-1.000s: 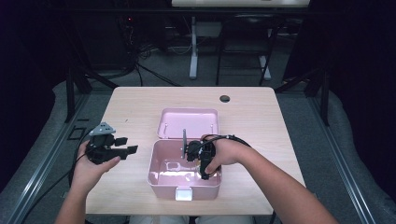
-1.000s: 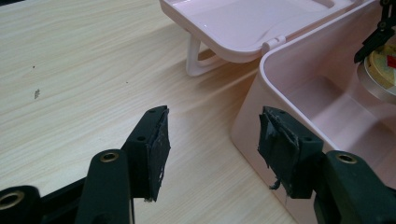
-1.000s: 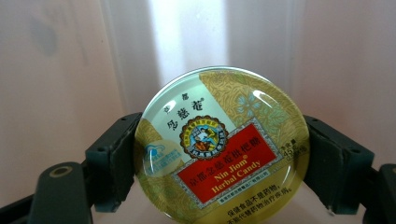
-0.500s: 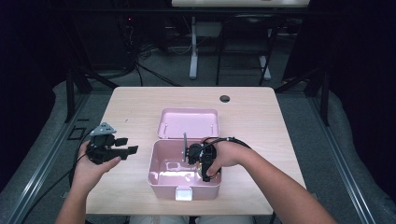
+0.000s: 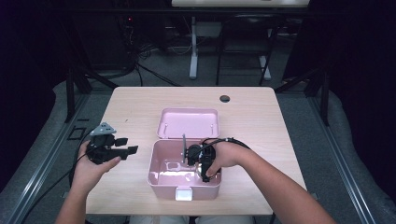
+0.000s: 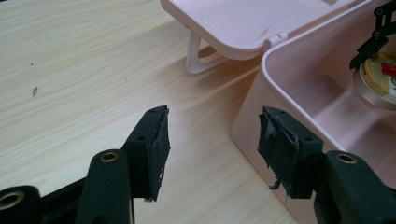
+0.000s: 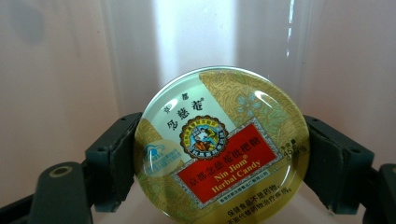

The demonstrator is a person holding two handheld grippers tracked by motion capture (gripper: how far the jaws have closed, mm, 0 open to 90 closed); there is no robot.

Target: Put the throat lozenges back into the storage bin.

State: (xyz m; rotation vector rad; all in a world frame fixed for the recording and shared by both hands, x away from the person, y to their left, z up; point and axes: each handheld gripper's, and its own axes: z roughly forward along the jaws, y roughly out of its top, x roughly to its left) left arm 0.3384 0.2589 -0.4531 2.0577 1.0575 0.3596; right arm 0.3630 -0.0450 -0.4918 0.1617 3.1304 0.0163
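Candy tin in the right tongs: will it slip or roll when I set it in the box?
The candy tin looks rigid and glossy, so it may slip between the right tongs, which pinch only its rim. Being round, it could roll on edge; laid flat in the pink box, it probably stays.

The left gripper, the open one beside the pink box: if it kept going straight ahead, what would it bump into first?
Probably the pink box. The left gripper points at its near corner, so its right jaw would likely hit the wall first. Depth is hard to judge.

candy tin (image 7: 222, 147): glossy, probably metal | pink box (image 5: 159, 173): smooth shiny plastic | table (image 5: 135, 107): matt wood grain
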